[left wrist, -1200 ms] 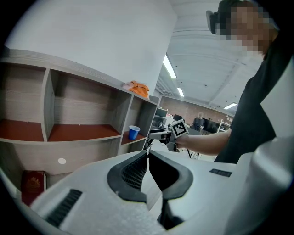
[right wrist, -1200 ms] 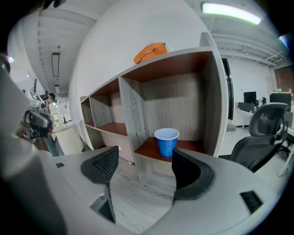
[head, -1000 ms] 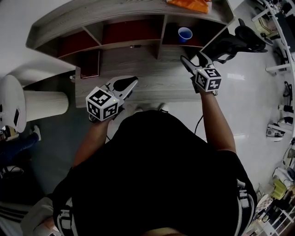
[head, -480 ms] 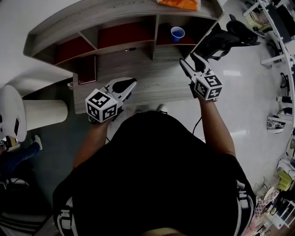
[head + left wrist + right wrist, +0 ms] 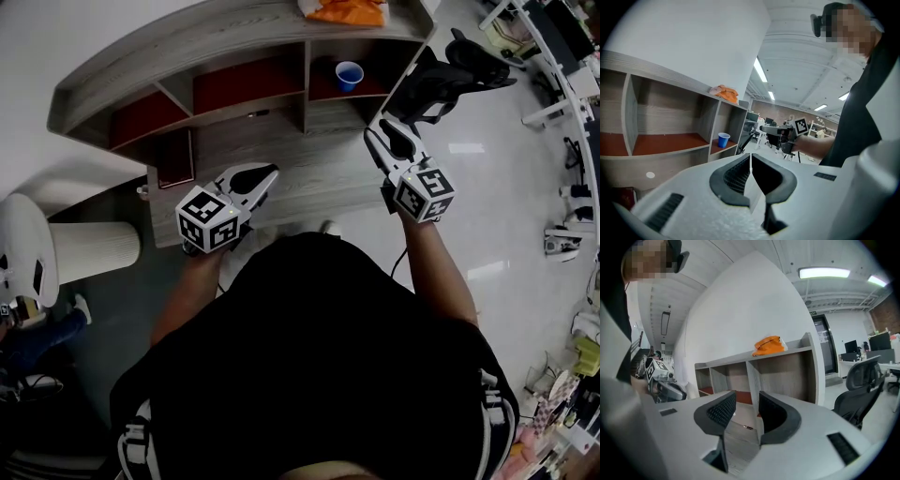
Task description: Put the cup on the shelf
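Progress: I judge the job done. The blue cup [image 5: 349, 74] stands upright in the right-hand compartment of the shelf [image 5: 187, 42], and neither gripper carries anything.
Left to do: as far as I can tell, only drawing both grippers away.
Shelf: a long, curved unit of matt grey wood-grain boards. It has three open compartments with red-brown floors and thin upright dividers.
Surface [image 5: 309, 173]: the same grey grain, flat, lying in front of and below the shelf.
Office chair [image 5: 459, 70]: black with rounded arms, just beside the shelf's right end.
Left gripper [image 5: 267, 173]: a white moulded shell with a marker cube, held over the near part of the surface. Its fingers [image 5: 733, 176] have black ribbed pads that are clenched together with nothing between them.
Right gripper [image 5: 380, 131]: the same build, well apart from the cup. Its fingers [image 5: 717, 411] are closing on empty air, with a gap showing between the ribbed pads.
Orange bundle [image 5: 339, 11]: soft and crumpled, lying on the shelf's top board above the cup's compartment.
Cup: small, round and tapered. It looks like thin plastic, blue outside and pale inside, with its mouth up.
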Action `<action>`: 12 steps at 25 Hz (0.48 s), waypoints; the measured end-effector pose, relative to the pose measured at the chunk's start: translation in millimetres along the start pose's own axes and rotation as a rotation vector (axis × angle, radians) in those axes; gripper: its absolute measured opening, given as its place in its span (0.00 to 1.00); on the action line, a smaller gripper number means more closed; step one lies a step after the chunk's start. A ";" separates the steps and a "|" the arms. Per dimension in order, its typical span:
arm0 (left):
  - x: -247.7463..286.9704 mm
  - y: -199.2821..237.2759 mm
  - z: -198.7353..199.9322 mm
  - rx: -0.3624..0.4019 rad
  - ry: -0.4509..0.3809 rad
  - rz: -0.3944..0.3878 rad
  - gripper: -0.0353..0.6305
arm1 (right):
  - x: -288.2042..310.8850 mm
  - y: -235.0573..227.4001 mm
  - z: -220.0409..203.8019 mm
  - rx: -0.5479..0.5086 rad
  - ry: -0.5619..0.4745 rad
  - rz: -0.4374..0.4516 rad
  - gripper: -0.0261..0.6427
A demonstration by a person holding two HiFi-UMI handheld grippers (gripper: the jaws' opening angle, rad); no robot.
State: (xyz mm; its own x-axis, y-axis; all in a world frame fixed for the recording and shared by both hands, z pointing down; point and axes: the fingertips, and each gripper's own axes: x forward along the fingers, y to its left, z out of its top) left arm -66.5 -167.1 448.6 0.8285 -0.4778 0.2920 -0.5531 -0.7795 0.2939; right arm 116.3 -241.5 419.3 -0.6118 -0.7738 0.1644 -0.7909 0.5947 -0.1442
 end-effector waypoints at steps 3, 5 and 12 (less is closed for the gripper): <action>1.4 -0.1 3.5 0.005 -0.005 -0.009 0.09 | -6.0 9.8 19.0 -0.001 -0.037 0.013 0.26; 1.9 1.7 4.1 0.007 -0.006 -0.012 0.09 | -8.7 14.8 32.0 -0.014 -0.061 0.018 0.24; 1.1 3.2 4.5 0.007 -0.012 -0.014 0.09 | -17.2 23.8 44.7 -0.071 -0.076 0.012 0.19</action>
State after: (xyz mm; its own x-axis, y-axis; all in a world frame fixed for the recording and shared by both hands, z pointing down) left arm -67.0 -172.0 445.8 0.8371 -0.4718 0.2769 -0.5410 -0.7890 0.2910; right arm 108.6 -223.8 369.4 -0.6203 -0.7794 0.0880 -0.7843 0.6157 -0.0756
